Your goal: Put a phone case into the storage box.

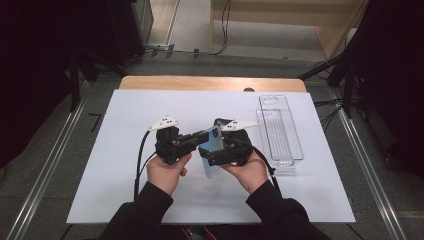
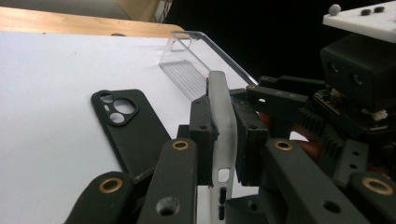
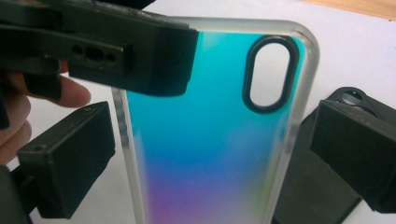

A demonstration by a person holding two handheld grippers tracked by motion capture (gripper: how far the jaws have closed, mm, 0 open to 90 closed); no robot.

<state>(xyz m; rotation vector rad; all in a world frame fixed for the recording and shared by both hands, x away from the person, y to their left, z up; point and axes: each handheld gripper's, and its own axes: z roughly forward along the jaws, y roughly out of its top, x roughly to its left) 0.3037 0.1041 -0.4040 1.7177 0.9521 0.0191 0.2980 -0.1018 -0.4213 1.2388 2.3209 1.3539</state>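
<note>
A phone case with a blue-to-purple back and frosted rim (image 1: pixel 213 169) is held up above the white board (image 1: pixel 125 150). My left gripper (image 1: pixel 201 139) is shut on it; in the left gripper view the case (image 2: pixel 218 88) stands edge-on, pinched between the two pads. My right gripper (image 1: pixel 210 156) stands open around the same case (image 3: pixel 210 93). Its own jaws straddle the case's width in the right gripper view (image 3: pixel 210 151), and the right pad (image 3: pixel 355 144) is a little off the rim. A black phone case (image 2: pixel 128 128) lies flat on the board below, camera cut-out up, also seen as the black phone case (image 3: pixel 313 196).
A clear plastic tray (image 1: pixel 280 131) lies lengthwise at the board's right side, visible in the left gripper view as the clear tray (image 2: pixel 187 70). The wooden table edge (image 1: pixel 210 83) runs behind the board. Dark stands and cables flank the table.
</note>
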